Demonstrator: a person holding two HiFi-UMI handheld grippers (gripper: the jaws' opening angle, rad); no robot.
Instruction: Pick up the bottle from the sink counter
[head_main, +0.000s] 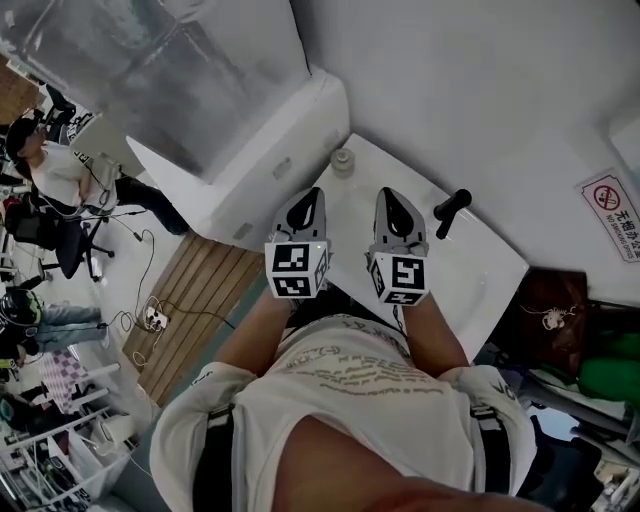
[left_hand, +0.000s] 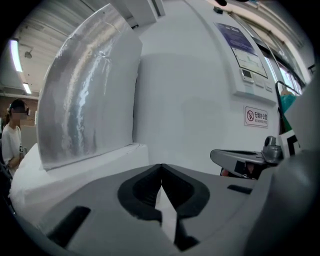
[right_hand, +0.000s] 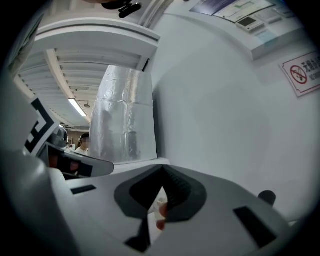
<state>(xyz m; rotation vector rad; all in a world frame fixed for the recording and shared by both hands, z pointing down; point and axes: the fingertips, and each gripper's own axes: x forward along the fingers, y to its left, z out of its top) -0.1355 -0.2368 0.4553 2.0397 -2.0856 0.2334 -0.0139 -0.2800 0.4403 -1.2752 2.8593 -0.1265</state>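
At far left, a silver foil-wrapped duct (head_main: 190, 90) rises behind the white ledge; it bears no writing. Your left gripper (head_main: 312, 200) is pressed together at the tips with nothing between them. Just beyond and between the two tools, the small, pale, squat bottle (head_main: 342, 160) stands upright at the far corner of the white sink counter (head_main: 470, 260), near the wall and apart from both tools. It appears light and rigid, with a smooth wall that could slip if wet. Take it across the body below the narrower cap, not on the cap itself. No label can be made out on it. Your right gripper (head_main: 392, 200) also has its tips together and carries nothing. Right of it lies a black tap lever (head_main: 450, 210). At far right, a white wall sign (head_main: 612, 208) shows a red no-smoking symbol with Chinese characters too small to read.
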